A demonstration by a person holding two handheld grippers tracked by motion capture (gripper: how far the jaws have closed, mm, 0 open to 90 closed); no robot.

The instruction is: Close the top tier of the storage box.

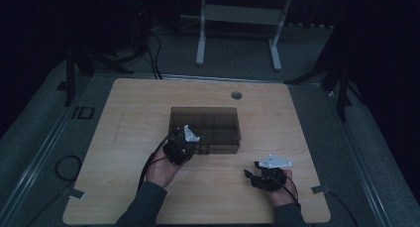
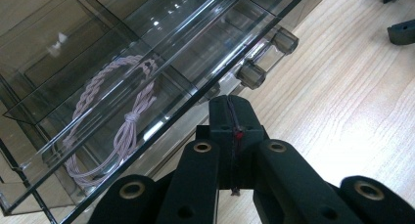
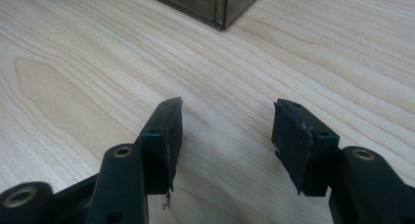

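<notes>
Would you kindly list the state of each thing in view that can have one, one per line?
Left tool: jaws shut, nothing between them, at the box's front.
Right tool: jaws open, empty, over the table.
Smoky clear box: upright on the table.
Pink twisted cord: lying looped and knotted in the box.

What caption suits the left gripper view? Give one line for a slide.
Left hand-held gripper, jaws shut, at a knob of a smoked clear drawer box holding a pink twisted cord.
</notes>
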